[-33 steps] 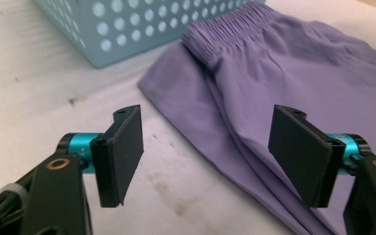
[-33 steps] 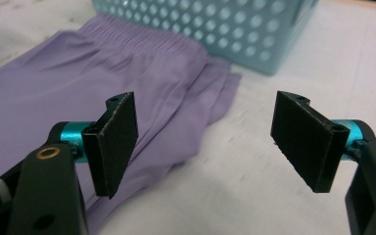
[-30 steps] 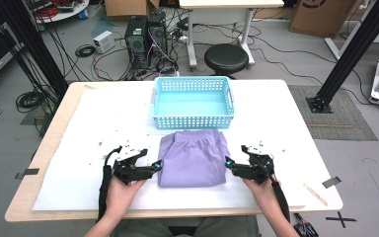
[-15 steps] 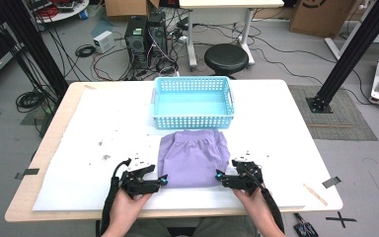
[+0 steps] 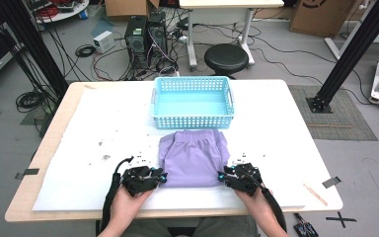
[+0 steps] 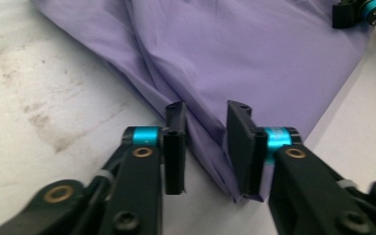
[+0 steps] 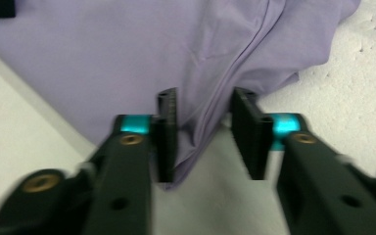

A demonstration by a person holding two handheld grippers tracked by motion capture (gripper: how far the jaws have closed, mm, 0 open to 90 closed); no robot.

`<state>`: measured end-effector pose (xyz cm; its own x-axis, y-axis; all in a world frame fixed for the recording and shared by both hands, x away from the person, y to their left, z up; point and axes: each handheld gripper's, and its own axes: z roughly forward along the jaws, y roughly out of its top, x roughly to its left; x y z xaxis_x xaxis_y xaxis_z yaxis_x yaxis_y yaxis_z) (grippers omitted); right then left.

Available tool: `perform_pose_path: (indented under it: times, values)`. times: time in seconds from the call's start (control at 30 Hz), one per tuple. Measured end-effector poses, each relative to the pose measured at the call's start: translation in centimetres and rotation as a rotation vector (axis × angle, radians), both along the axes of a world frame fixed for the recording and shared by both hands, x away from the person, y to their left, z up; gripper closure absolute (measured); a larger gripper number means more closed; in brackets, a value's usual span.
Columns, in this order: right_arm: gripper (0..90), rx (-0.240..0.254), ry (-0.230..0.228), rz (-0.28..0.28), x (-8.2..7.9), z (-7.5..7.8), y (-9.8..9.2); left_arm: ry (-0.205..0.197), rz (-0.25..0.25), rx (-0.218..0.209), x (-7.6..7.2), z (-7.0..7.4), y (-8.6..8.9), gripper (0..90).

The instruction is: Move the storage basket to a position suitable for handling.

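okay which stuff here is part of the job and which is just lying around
In the job: shorts, left tool and right tool open at their near corners, likely the basket.
Lying about: stool, computers, stick.

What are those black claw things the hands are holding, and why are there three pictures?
A person sits at a white table and holds a pinching tool in each hand: the left gripper and the right gripper. One picture comes from a camera high above. The other two come from little cameras riding on each tool, looking along its two black jaws. On the table lie a folded purple cloth and, behind it, a blue basket. In both close-up pictures the jaws stand open, one on each side of the cloth's near corner edge, so nothing is squeezed yet.
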<state>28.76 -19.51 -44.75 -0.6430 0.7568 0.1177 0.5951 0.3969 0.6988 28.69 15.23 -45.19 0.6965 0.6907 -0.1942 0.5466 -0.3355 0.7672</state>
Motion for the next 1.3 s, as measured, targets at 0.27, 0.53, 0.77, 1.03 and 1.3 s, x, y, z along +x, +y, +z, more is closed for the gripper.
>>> perform_pose_path:
  times: [0.27,0.53,0.77,1.03,1.3]
  values:
    - [88.5,0.01,0.007,0.059,-0.4,0.1,-0.5,0.0,-0.06,-0.012,0.2,0.0,-0.4,82.0]
    - [88.7,0.017,0.018,0.076,-1.9,0.3,-1.8,-0.003,-0.128,-0.014,-0.8,0.0,-1.1,82.4]
    - [88.6,0.017,0.015,0.087,-3.6,0.4,-2.7,-0.009,-0.15,-0.013,-1.8,0.0,-1.7,82.4]
    - [88.6,0.027,0.022,0.091,-4.2,0.2,-3.1,-0.013,-0.169,-0.011,-2.9,0.0,-1.8,82.4]
    - [86.9,0.007,0.01,0.095,-4.6,0.4,-3.0,-0.017,-0.176,-0.009,-3.1,0.1,-1.9,80.5]
